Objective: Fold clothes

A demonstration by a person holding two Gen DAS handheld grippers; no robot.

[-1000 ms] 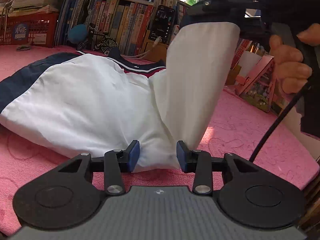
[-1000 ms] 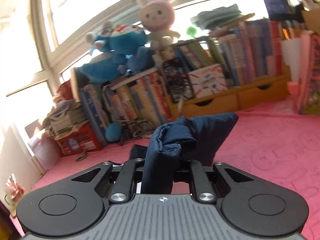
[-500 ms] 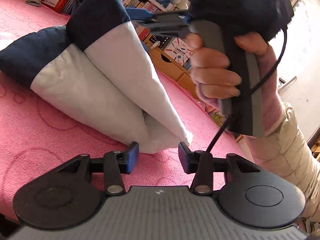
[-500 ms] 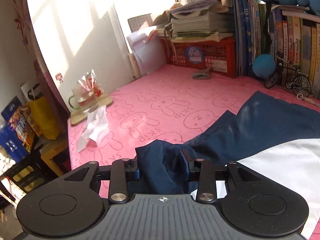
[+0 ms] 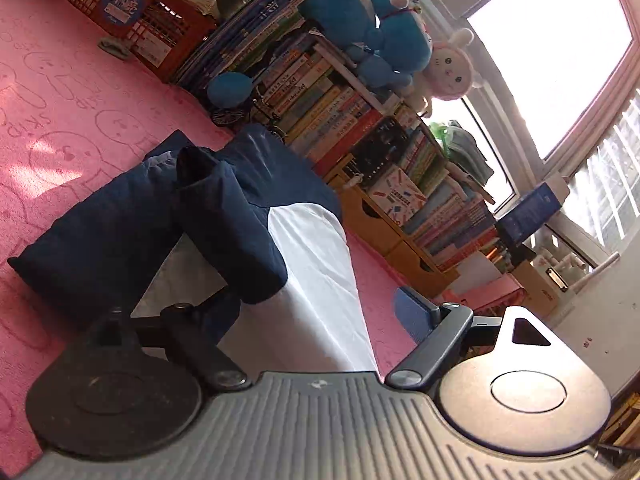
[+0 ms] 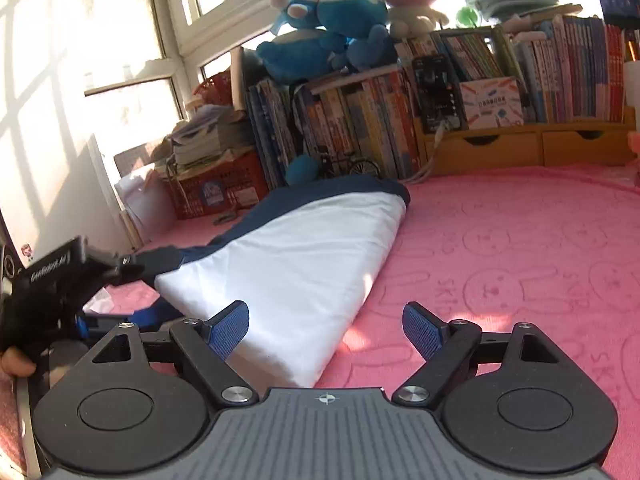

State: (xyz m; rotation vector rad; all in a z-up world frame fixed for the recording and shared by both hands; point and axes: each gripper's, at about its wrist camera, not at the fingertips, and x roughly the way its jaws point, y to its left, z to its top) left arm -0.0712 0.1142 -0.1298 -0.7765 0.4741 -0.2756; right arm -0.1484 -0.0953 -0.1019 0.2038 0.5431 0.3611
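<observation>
The jacket [image 6: 304, 248] now lies flat on the pink mat [image 6: 520, 248] with its blue sleeve [image 5: 228, 224] laid over the white part, because the right gripper [image 6: 326, 330] let go, and both grippers' jaws, left gripper [image 5: 312, 320] too, are wide apart, holding nothing, so this fold looks done.

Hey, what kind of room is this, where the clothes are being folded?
Probably a child's bedroom or study corner at home: packed rows of books along the wall, plush toys sitting on top of them by a sunny window, and a pink bunny-print cover underneath.
</observation>
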